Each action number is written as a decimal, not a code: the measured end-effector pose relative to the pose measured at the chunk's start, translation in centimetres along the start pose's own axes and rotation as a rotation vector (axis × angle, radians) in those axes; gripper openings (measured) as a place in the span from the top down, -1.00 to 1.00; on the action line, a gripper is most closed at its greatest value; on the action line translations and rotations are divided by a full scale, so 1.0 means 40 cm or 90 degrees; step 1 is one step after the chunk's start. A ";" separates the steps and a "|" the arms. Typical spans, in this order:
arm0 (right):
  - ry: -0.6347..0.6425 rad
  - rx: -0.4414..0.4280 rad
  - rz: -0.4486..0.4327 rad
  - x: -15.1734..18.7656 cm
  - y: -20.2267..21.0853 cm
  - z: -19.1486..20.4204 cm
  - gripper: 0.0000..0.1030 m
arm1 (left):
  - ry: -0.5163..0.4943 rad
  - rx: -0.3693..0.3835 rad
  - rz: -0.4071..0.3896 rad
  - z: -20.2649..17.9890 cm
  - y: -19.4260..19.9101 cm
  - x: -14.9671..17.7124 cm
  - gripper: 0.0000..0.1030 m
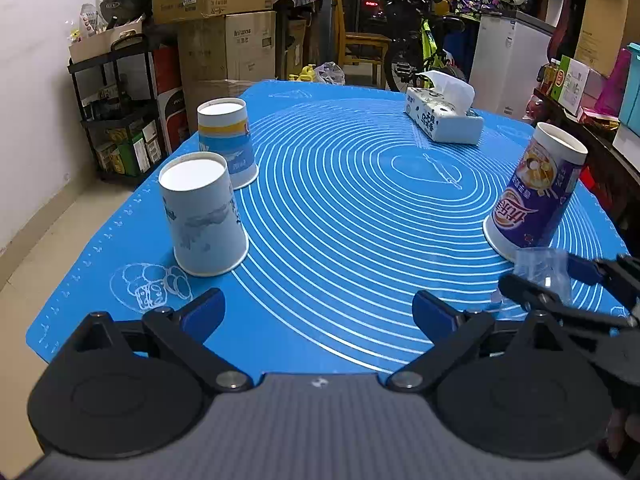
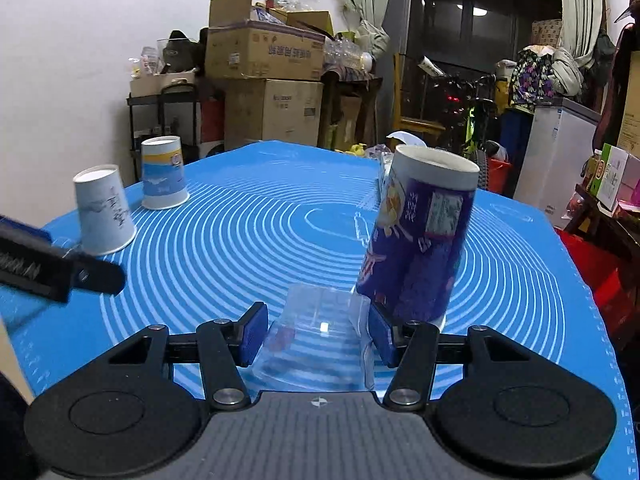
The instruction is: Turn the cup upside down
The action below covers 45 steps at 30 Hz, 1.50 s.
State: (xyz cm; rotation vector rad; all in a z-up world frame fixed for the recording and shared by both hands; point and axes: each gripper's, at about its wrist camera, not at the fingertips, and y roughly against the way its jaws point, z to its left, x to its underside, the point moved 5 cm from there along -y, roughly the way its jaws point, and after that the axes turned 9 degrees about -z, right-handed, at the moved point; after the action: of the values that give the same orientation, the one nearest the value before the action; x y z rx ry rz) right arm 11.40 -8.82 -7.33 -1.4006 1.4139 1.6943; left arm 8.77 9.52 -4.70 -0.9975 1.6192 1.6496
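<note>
One clear plastic cup (image 2: 320, 336) between right hand-held gripper (image 2: 316, 334) pads, three paper cups (image 1: 204, 216) inverted

clear cup (image 2: 320, 340) before tall cup (image 2: 420, 240), on mat (image 2: 240, 240)

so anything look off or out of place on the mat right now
One thing: the clear plastic cup sits between the right gripper fingers, walls looking creased. Whether it is squeezed is unclear. The three paper cups stand inverted and nothing is spilled.
</note>
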 end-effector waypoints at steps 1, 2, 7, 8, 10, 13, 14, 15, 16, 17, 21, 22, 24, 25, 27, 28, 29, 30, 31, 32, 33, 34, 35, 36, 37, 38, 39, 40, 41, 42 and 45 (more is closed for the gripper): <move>-0.004 -0.001 0.002 0.007 0.009 -0.001 -0.14 | 0.000 0.003 0.001 -0.003 0.001 0.003 -0.92; -0.010 -0.002 0.005 0.013 0.017 -0.003 -0.14 | 0.000 0.006 0.002 -0.008 0.002 0.006 -0.92; -0.012 -0.006 0.012 0.033 0.033 0.004 -0.13 | -0.013 0.022 0.003 -0.041 0.007 0.023 -0.92; -0.014 -0.006 0.013 0.032 0.035 0.003 -0.13 | -0.016 0.024 0.003 -0.048 0.009 0.025 -0.92; -0.022 -0.007 0.013 0.035 0.042 0.001 -0.28 | -0.024 0.026 -0.001 -0.061 0.015 0.029 -0.92; -0.047 -0.010 -0.001 0.031 0.066 -0.006 -0.45 | -0.032 0.032 -0.013 -0.077 0.034 0.030 -0.92; -0.057 -0.009 -0.009 0.031 0.080 -0.009 -0.47 | -0.034 0.034 -0.017 -0.081 0.040 0.030 -0.92; -0.065 -0.008 -0.014 0.032 0.096 -0.013 -0.51 | -0.037 0.035 -0.020 -0.085 0.046 0.031 -0.92; -0.070 -0.005 -0.014 0.035 0.110 -0.018 -0.54 | -0.041 0.038 -0.024 -0.090 0.056 0.033 -0.92; -0.074 -0.004 -0.010 0.038 0.127 -0.024 -0.54 | -0.045 0.039 -0.026 -0.093 0.063 0.037 -0.92; -0.088 0.019 0.005 0.063 0.202 -0.052 -0.55 | -0.055 0.054 -0.026 -0.115 0.098 0.069 -0.92; -0.091 0.031 0.014 0.073 0.222 -0.059 -0.55 | -0.061 0.058 -0.027 -0.122 0.106 0.079 -0.92; -0.098 0.046 0.030 0.089 0.252 -0.072 -0.56 | -0.076 0.063 -0.032 -0.138 0.121 0.093 -0.92; -0.102 0.054 0.037 0.102 0.265 -0.080 -0.55 | -0.084 0.064 -0.035 -0.146 0.129 0.099 -0.92; -0.103 0.071 0.051 0.119 0.290 -0.090 -0.55 | -0.090 0.067 -0.035 -0.157 0.139 0.107 -0.92; -0.101 0.080 0.054 0.123 0.302 -0.094 -0.55 | -0.090 0.071 -0.034 -0.162 0.143 0.110 -0.92; -0.103 0.084 0.055 0.125 0.312 -0.098 -0.55 | -0.090 0.074 -0.034 -0.168 0.148 0.112 -0.92; -0.109 0.085 0.056 0.128 0.320 -0.102 -0.55 | -0.091 0.076 -0.036 -0.173 0.153 0.113 -0.92; -0.115 0.086 0.057 0.131 0.328 -0.104 -0.55 | -0.094 0.075 -0.039 -0.178 0.157 0.114 -0.92; -0.119 0.087 0.057 0.131 0.334 -0.106 -0.55 | -0.097 0.074 -0.041 -0.180 0.162 0.115 -0.92; -0.119 0.088 0.056 0.127 0.338 -0.106 -0.55 | -0.099 0.072 -0.043 -0.182 0.165 0.116 -0.92; -0.118 0.089 0.054 0.126 0.341 -0.105 -0.55 | -0.099 0.074 -0.043 -0.185 0.168 0.116 -0.92; -0.115 0.092 0.052 0.125 0.345 -0.104 -0.55 | -0.099 0.077 -0.041 -0.187 0.169 0.117 -0.92; -0.113 0.096 0.051 0.123 0.349 -0.101 -0.55 | -0.099 0.081 -0.039 -0.189 0.170 0.117 -0.92; -0.113 0.097 0.052 0.124 0.353 -0.099 -0.55 | -0.101 0.082 -0.039 -0.189 0.171 0.118 -0.92; -0.113 0.098 0.052 0.123 0.356 -0.097 -0.55 | -0.102 0.081 -0.039 -0.190 0.172 0.119 -0.92; -0.112 0.099 0.054 0.123 0.359 -0.094 -0.55 | -0.103 0.081 -0.039 -0.191 0.175 0.121 -0.92; -0.110 0.099 0.055 0.122 0.361 -0.091 -0.55 | -0.104 0.082 -0.038 -0.191 0.176 0.122 -0.92; -0.109 0.098 0.056 0.121 0.363 -0.089 -0.55 | -0.104 0.084 -0.038 -0.192 0.178 0.122 -0.92; -0.109 0.097 0.056 0.121 0.365 -0.088 -0.55 | -0.105 0.085 -0.037 -0.192 0.179 0.123 -0.92; -0.108 0.097 0.054 0.118 0.370 -0.085 -0.55 | -0.111 0.083 -0.038 -0.194 0.183 0.124 -0.92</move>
State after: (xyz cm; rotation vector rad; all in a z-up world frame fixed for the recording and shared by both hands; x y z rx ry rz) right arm -1.71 -17.67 -5.72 -1.1014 1.4900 1.6762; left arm 0.70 0.97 -4.73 -0.8057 1.5447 1.5262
